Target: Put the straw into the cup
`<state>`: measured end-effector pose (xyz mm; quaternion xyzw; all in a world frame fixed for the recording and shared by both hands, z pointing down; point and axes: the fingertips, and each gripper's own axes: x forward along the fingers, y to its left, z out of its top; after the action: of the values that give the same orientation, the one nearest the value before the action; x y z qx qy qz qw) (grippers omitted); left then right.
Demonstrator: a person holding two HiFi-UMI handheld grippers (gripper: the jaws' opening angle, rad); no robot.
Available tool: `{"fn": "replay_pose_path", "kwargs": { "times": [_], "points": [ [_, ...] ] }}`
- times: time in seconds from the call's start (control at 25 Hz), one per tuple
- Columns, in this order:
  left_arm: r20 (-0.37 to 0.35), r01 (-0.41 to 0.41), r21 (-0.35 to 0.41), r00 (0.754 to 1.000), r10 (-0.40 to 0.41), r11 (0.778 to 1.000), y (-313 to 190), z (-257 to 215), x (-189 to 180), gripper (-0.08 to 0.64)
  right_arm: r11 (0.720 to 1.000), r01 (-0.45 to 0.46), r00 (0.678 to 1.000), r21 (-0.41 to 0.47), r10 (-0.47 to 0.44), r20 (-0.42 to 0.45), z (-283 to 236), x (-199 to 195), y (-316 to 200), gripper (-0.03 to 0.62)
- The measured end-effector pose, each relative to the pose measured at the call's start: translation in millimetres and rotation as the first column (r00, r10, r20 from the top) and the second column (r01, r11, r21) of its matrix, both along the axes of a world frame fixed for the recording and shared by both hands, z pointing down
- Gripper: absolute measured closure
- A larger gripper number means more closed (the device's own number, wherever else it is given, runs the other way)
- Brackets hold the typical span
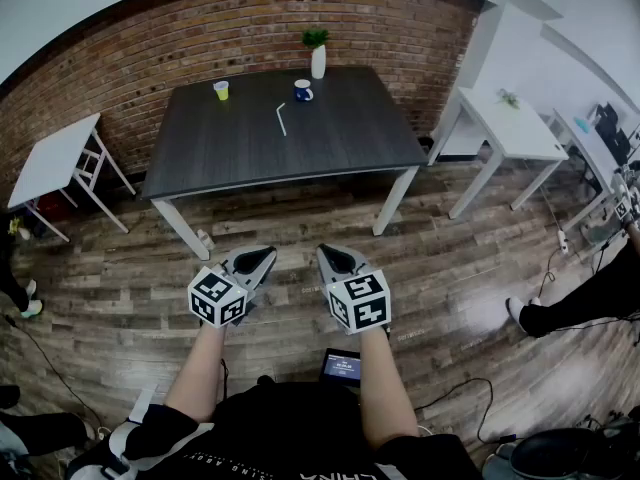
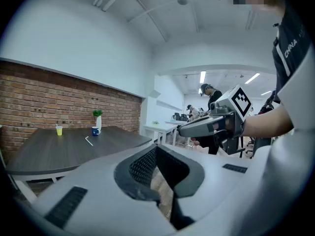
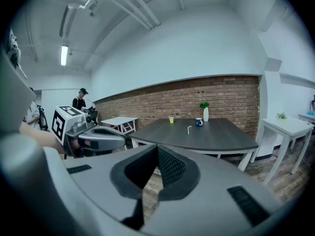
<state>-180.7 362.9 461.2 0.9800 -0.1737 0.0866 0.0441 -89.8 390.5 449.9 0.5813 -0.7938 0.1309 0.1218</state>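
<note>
A white straw (image 1: 281,119) lies flat on the dark table (image 1: 330,148), between a small yellow cup (image 1: 221,90) and a blue mug (image 1: 303,91). I stand well back from the table on the wooden floor. My left gripper (image 1: 258,258) and right gripper (image 1: 333,258) are side by side at waist height, both shut with nothing in them. In the left gripper view the jaws (image 2: 156,151) meet, and the straw (image 2: 89,141) and yellow cup (image 2: 59,130) show far off. The right gripper view also shows closed jaws (image 3: 157,149), with the straw (image 3: 189,130) and cup (image 3: 171,119) in the distance.
A white vase with a green plant (image 1: 317,56) stands behind the mug by the brick wall. A small white table (image 1: 55,158) is at the left, another white table (image 1: 510,128) at the right. Cables and a seated person's legs (image 1: 590,298) are at the right.
</note>
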Motion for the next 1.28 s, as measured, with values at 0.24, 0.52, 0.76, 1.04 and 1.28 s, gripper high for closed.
{"fn": "replay_pose_path", "kwargs": {
  "times": [0.24,0.52,0.76,1.04,1.28],
  "points": [
    [-0.001,-0.028,-0.004,1.000,0.028,1.000,11.9,3.1,4.7,0.557,1.000,0.006,1.000,0.003,-0.006,-0.008,1.5,0.1,5.2,0.588],
    [0.005,-0.045,-0.015,0.999,0.045,0.999,18.1,6.7,11.4,0.557,1.000,0.006,1.000,0.005,-0.006,-0.009,2.1,4.6,10.1,0.588],
    [0.012,-0.042,-0.012,0.999,0.042,0.999,17.4,7.9,11.2,0.557,1.000,-0.006,1.000,0.008,0.005,0.021,3.3,7.5,10.2,0.586],
    [0.000,-0.039,-0.019,0.999,0.039,0.999,15.1,5.8,14.5,0.557,1.000,0.009,1.000,0.011,-0.009,0.018,1.3,4.2,5.6,0.586],
    [0.004,-0.045,-0.015,0.999,0.045,0.999,19.6,8.0,22.8,0.557,1.000,0.013,1.000,0.007,-0.013,0.023,3.8,9.4,8.6,0.586]
  ]
}}
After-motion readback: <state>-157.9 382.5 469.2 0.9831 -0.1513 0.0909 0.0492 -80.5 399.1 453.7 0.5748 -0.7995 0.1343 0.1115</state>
